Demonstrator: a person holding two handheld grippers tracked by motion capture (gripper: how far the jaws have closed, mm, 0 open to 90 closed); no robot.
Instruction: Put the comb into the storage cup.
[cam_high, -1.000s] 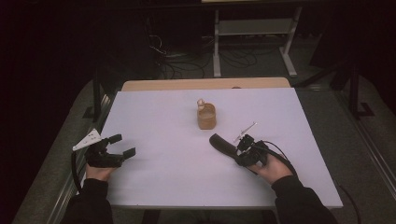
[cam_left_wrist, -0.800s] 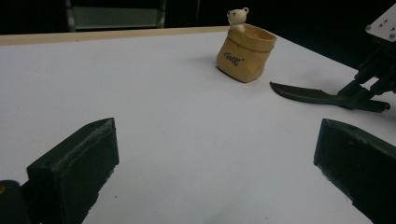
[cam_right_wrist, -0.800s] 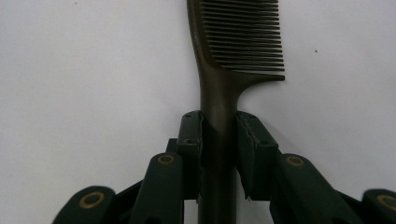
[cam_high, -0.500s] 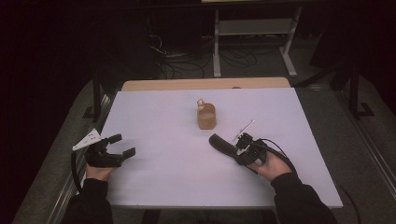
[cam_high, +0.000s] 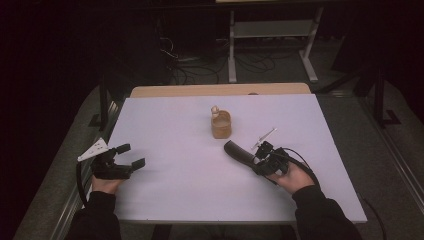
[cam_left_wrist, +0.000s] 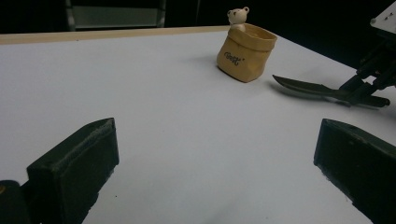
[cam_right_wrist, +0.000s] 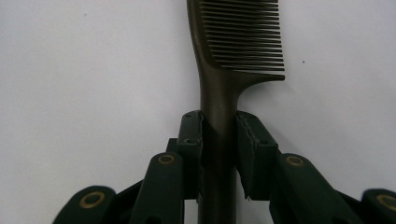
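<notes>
A dark comb (cam_right_wrist: 236, 42) lies flat just above the white table sheet (cam_high: 175, 130), its handle clamped between the pads of my right gripper (cam_right_wrist: 219, 135). In the high view the comb (cam_high: 239, 152) points up and left from the right gripper (cam_high: 262, 162), toward a small tan sack-shaped holder (cam_high: 221, 125) with a little bear figure (cam_high: 215, 110) at its rim. My left gripper (cam_high: 129, 156) rests at the table's left edge, jaws wide apart with nothing between them. Its own view shows the sack holder (cam_left_wrist: 246, 53), the bear figure (cam_left_wrist: 237, 15) and the comb (cam_left_wrist: 310, 87) ahead.
A wooden tabletop edge (cam_high: 220, 90) shows behind the white sheet. Beyond it stand a metal shelf frame (cam_high: 270, 35) and floor cables (cam_high: 185, 65) in a dark room.
</notes>
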